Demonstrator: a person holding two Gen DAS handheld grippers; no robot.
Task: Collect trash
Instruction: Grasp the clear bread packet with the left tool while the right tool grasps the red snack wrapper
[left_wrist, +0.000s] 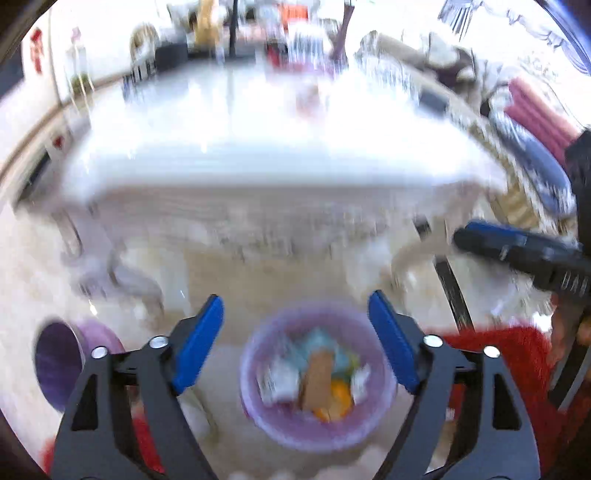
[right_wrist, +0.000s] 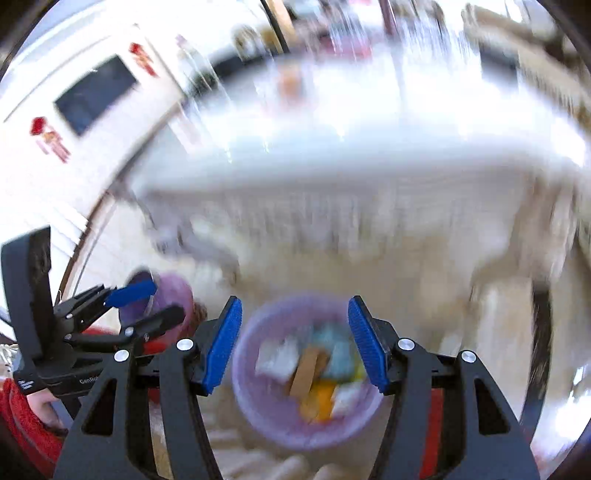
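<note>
Below a white table (left_wrist: 258, 155), the lilac bin (left_wrist: 314, 428) holds wrappers; both tools, left (left_wrist: 295, 343) and right (right_wrist: 294, 341), gape empty.

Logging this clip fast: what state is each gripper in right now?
Left gripper: jaws open, nothing between them, above the purple bin of trash.
Right gripper: jaws open, holding nothing.

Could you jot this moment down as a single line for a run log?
left tongs: open, empty | right tongs: open, empty | purple bin: below both, holds mixed trash | table: beyond | view: blurred
</note>
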